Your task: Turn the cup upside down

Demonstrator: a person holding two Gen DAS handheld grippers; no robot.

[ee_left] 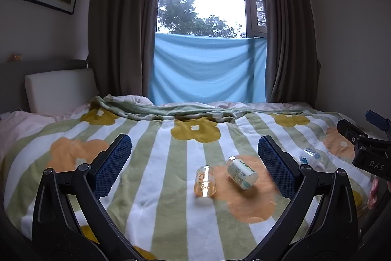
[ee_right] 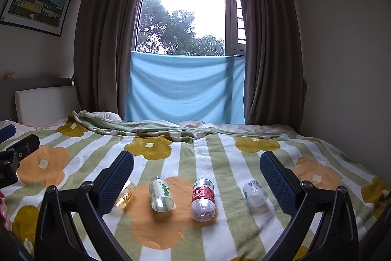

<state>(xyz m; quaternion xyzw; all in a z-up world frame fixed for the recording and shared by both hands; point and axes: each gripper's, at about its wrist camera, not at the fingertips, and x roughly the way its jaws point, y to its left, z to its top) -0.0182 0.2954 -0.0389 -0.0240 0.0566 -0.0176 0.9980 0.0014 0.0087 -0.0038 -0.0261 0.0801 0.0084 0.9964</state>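
Note:
A clear amber-tinted cup (ee_left: 204, 181) lies on its side on the flowered blanket (ee_left: 171, 163). In the right wrist view the cup (ee_right: 125, 193) is partly hidden behind the left finger. My left gripper (ee_left: 194, 158) is open and empty, held above the bed with the cup between and beyond its fingers. My right gripper (ee_right: 196, 174) is open and empty, also above the bed. The right gripper's body shows at the right edge of the left wrist view (ee_left: 366, 151).
A green-label bottle (ee_right: 160, 193), a red-label bottle (ee_right: 202, 199) and a small clear bottle (ee_right: 254, 192) lie on their sides to the right of the cup. A white pillow (ee_right: 46, 102) leans at the headboard. Curtains and a window stand behind the bed.

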